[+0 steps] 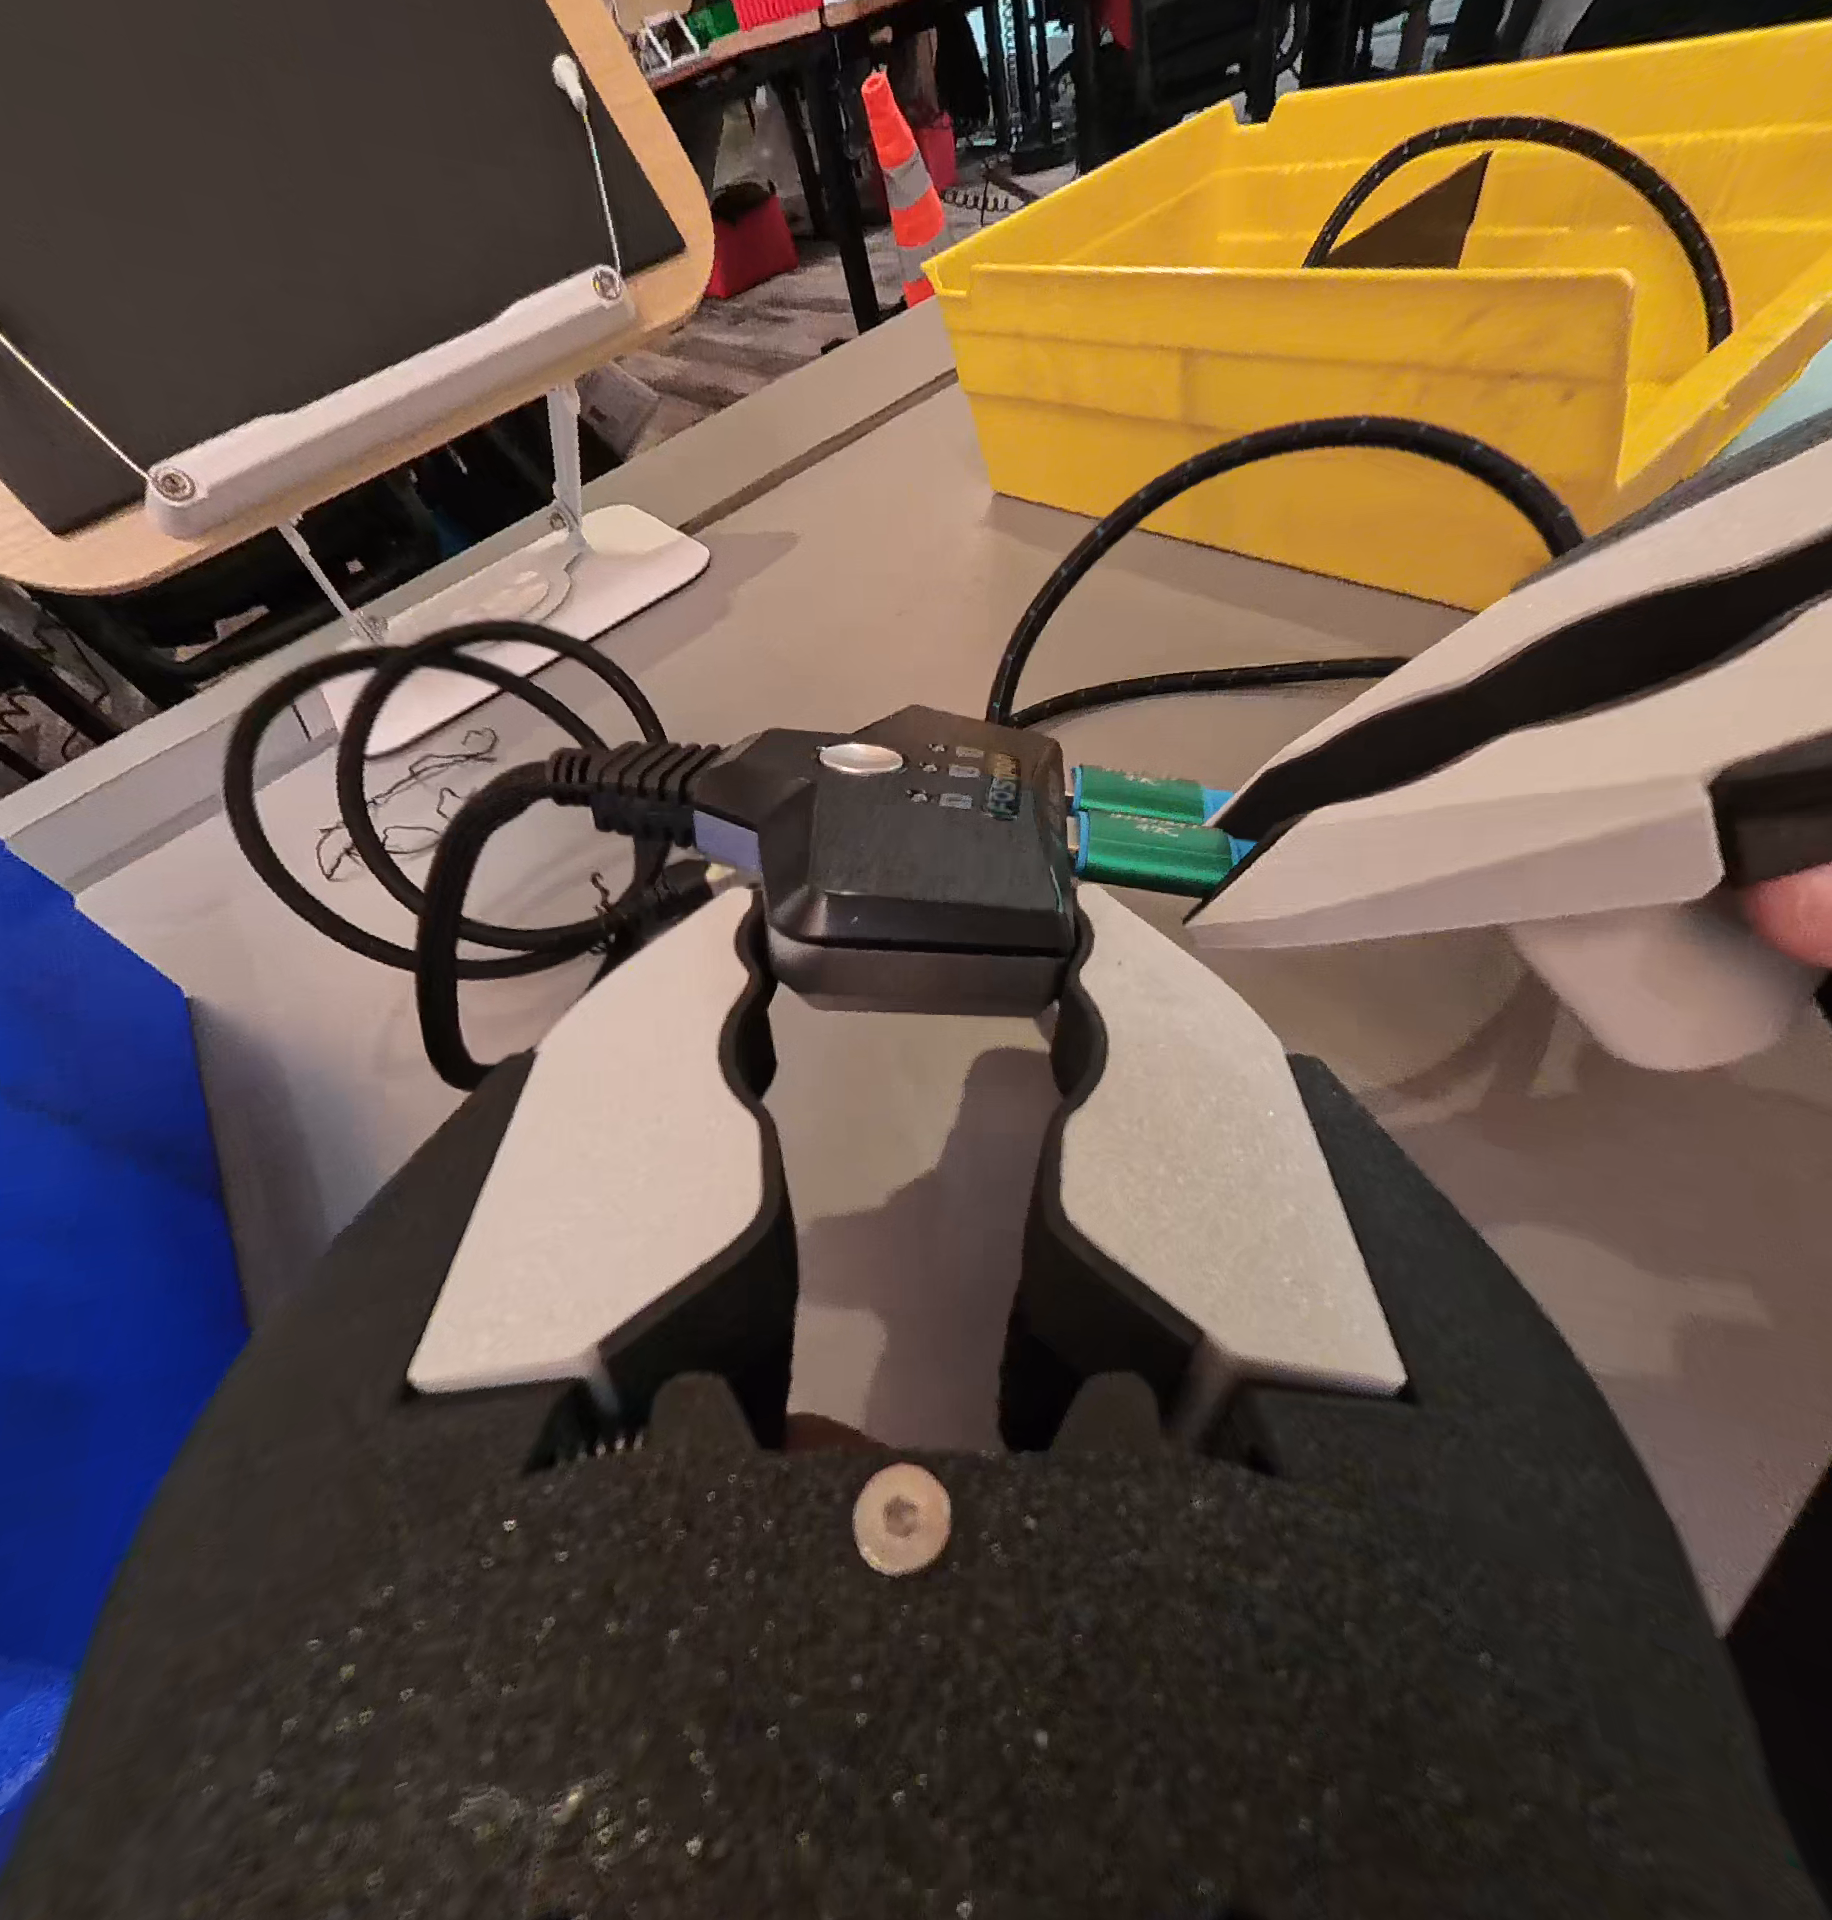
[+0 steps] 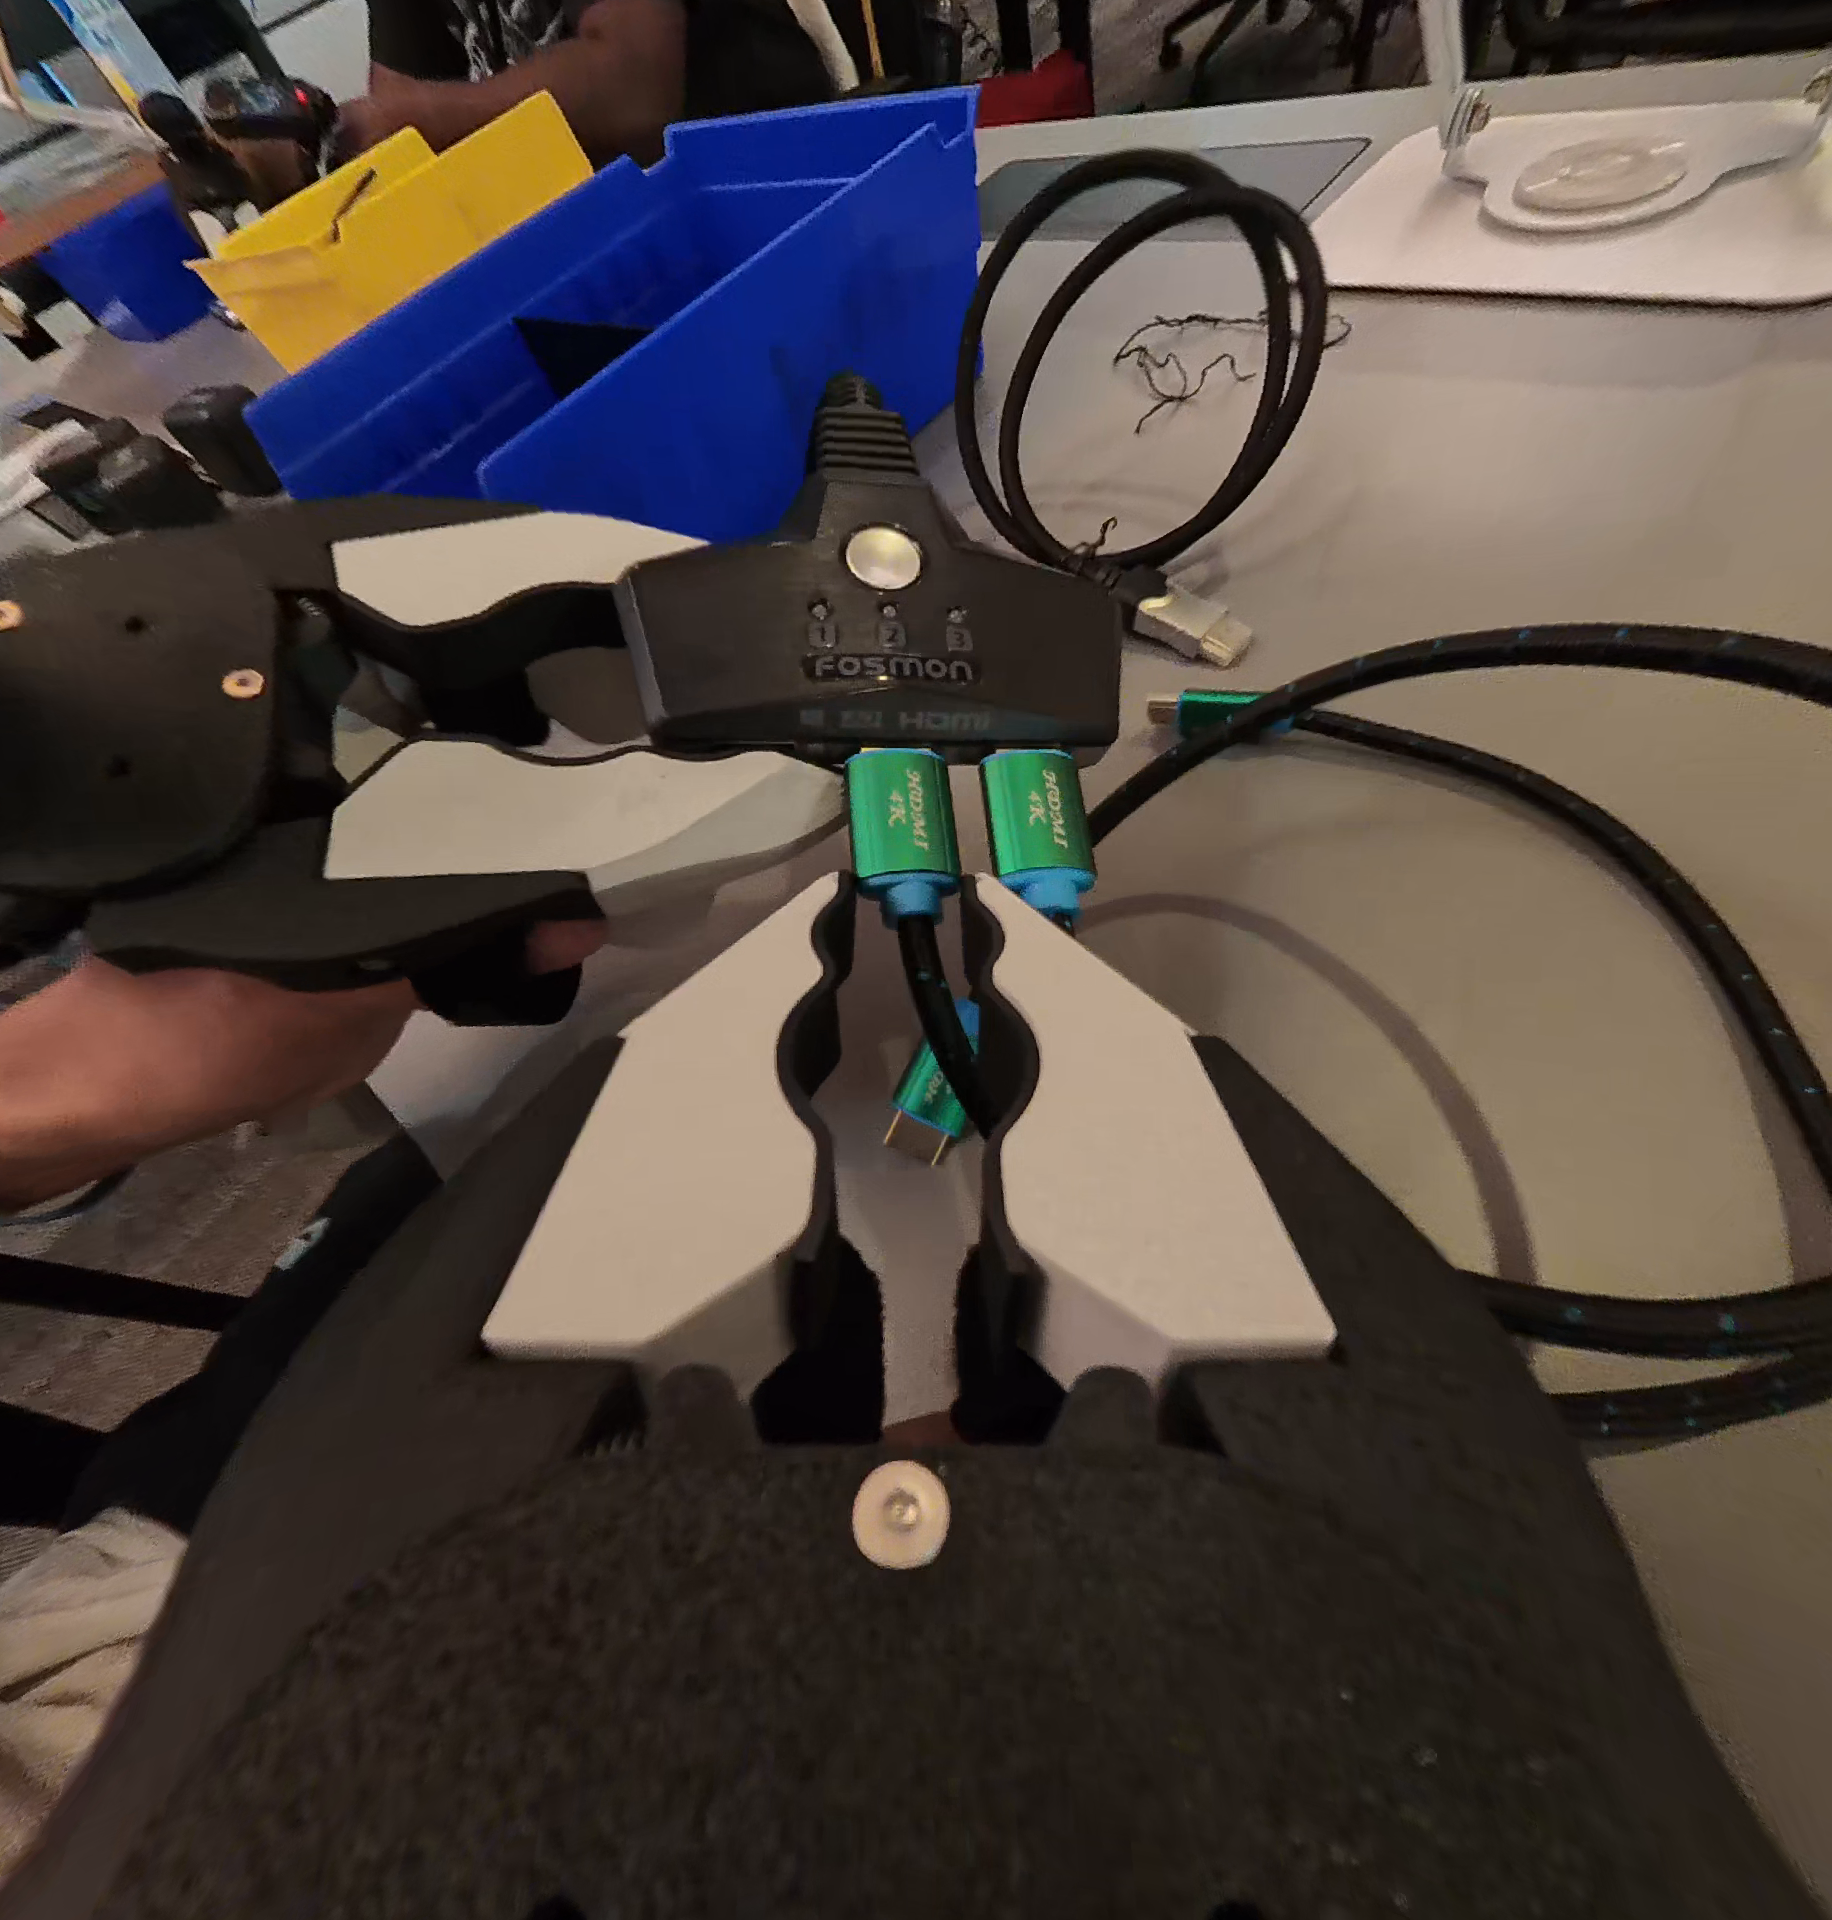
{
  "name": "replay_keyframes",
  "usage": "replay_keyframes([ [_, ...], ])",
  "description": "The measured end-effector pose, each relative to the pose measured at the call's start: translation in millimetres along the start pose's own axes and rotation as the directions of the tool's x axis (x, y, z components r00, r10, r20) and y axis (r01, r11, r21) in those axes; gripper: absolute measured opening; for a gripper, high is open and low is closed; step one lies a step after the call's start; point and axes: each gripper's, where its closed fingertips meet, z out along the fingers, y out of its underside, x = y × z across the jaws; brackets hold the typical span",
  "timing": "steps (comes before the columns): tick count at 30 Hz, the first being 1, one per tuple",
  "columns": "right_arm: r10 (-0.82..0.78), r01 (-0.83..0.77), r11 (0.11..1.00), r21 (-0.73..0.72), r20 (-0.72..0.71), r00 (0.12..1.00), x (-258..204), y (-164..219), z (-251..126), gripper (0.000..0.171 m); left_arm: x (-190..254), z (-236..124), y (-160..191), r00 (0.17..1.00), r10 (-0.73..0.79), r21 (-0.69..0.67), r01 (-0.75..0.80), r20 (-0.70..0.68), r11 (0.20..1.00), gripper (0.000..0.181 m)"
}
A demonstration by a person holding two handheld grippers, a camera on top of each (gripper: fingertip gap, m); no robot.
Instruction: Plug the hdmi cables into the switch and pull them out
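Note:
The black HDMI switch [image 1: 912, 831] is held just above the grey table by my left gripper [image 1: 917, 940], which is shut on its near side. It also shows in the right wrist view [image 2: 870, 644], with the left gripper [image 2: 600, 675] on its left end. Two green HDMI plugs sit in its ports. My right gripper [image 2: 912, 894] is shut on the blue collar of the left plug [image 2: 901, 821]. The right plug [image 2: 1037, 821] stands beside it, outside the fingers. The right gripper also shows in the left wrist view [image 1: 1239, 831], at the plugs [image 1: 1151, 852].
A loose green plug [image 2: 927, 1101] lies under my right gripper and another [image 2: 1203, 712] lies right of the switch. The switch's coiled lead ends in a silver plug [image 2: 1192, 623]. A blue bin [image 2: 683, 343], a yellow bin [image 1: 1307, 343] and a tablet stand [image 1: 538, 582] ring the work area.

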Motion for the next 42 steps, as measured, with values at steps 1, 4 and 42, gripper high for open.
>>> replay_keyframes([
  [1, 0.023, -0.023, 1.000, -0.007, 0.016, 1.000, 0, 1, 1, 0.019, 0, 1, 0, 1.000, 0.011, 0.007, -0.011, -0.002, 1.000, 0.051],
  [4, 0.057, -0.057, 0.998, -0.014, 0.036, 0.998, 1, 3, 3, 0.018, -2, 4, 3, 0.999, 0.036, -0.007, -0.036, 0.004, 0.999, 0.051],
  [42, -0.116, 0.207, 0.950, -0.232, 0.354, 0.928, -41, 63, -20, 0.035, -85, 4, 31, 0.978, -0.201, -0.069, 0.204, 0.057, 0.976, 0.051],
])
